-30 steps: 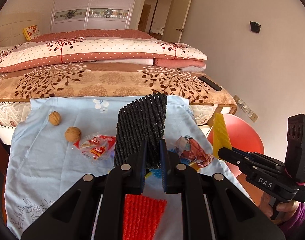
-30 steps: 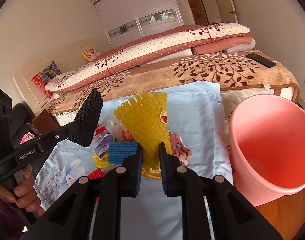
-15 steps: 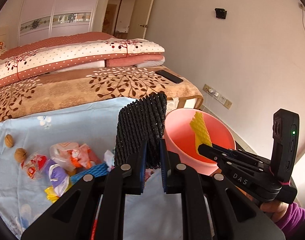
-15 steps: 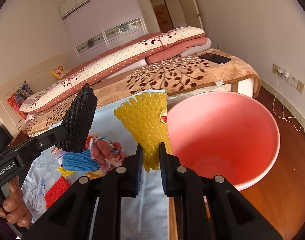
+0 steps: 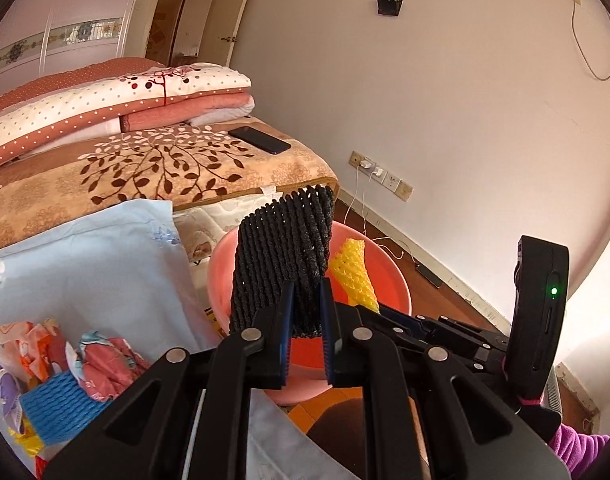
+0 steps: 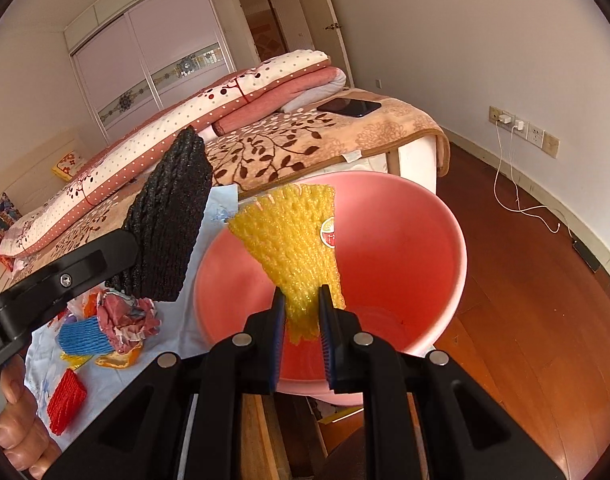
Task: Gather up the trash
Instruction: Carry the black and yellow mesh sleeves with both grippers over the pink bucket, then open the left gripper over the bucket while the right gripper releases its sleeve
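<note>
My left gripper (image 5: 306,312) is shut on a black foam net sleeve (image 5: 281,264) and holds it upright over the near rim of the pink bin (image 5: 389,276). My right gripper (image 6: 301,312) is shut on a yellow foam net sleeve (image 6: 293,240) with a small round sticker, held over the open mouth of the pink bin (image 6: 405,240). The black sleeve (image 6: 165,220) also shows in the right wrist view, left of the bin. The yellow sleeve (image 5: 351,276) shows in the left wrist view, inside the bin's outline.
A light blue cloth (image 5: 85,264) on the table holds crumpled wrappers (image 6: 125,316), a blue foam net (image 6: 83,336) and a red foam net (image 6: 67,400). A bed with a phone (image 6: 349,107) stands behind. A charger cable (image 6: 517,200) trails over the wood floor.
Both grippers have swung right from over the cloth to the pink bin, still holding their sleeves. The yellow sleeve is now over the bin's mouth and the black one at its rim.
</note>
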`<state>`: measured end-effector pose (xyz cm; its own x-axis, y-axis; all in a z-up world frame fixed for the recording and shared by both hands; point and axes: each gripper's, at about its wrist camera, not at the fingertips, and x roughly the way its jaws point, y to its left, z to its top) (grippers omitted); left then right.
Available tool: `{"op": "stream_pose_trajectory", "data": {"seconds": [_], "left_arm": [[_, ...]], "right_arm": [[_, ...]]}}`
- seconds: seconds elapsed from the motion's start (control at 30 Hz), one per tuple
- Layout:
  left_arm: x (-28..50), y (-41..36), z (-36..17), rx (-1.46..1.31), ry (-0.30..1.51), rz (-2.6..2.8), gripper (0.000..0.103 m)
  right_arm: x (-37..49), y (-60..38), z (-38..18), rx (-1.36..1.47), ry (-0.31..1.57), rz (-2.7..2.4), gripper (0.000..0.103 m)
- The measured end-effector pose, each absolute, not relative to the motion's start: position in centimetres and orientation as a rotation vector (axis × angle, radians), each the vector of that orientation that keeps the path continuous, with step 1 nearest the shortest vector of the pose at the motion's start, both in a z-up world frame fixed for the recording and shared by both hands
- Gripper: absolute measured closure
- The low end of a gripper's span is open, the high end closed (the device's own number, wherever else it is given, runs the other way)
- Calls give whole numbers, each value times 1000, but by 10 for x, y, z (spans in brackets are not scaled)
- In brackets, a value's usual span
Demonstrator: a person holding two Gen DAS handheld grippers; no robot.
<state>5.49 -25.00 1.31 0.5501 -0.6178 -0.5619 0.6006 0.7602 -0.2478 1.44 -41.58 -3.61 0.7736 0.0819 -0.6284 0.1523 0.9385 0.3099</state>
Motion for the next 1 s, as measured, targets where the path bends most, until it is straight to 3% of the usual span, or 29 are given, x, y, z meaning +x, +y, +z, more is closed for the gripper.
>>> {"op": "stream_pose_trajectory", "data": {"seconds": [0.1, 0.27, 0.33, 0.47, 0.7, 0.77, 1.0], "left_arm": [[60, -259, 5, -36, 705, -730, 90], [72, -262, -5, -46, 757, -696, 61], [74, -262, -7, -44, 760, -684, 60], [75, -258, -8, -53, 771, -667, 60], [65, -250, -2, -39, 734, -657, 60], [61, -247, 0, -22, 713, -646, 60], [51, -229, 10, -4, 666, -605, 60]], "right_arm": [[16, -422, -40, 368, 696, -50, 87], [13, -428, -46, 385, 701, -61, 86], [14, -429, -47, 390, 702, -62, 83], [16, -431, -48, 400, 698, -69, 68], [11, -426, -41, 395, 682, -55, 66], [8, -421, -35, 384, 662, -48, 58], [-5, -394, -15, 327, 598, -9, 56]]}}
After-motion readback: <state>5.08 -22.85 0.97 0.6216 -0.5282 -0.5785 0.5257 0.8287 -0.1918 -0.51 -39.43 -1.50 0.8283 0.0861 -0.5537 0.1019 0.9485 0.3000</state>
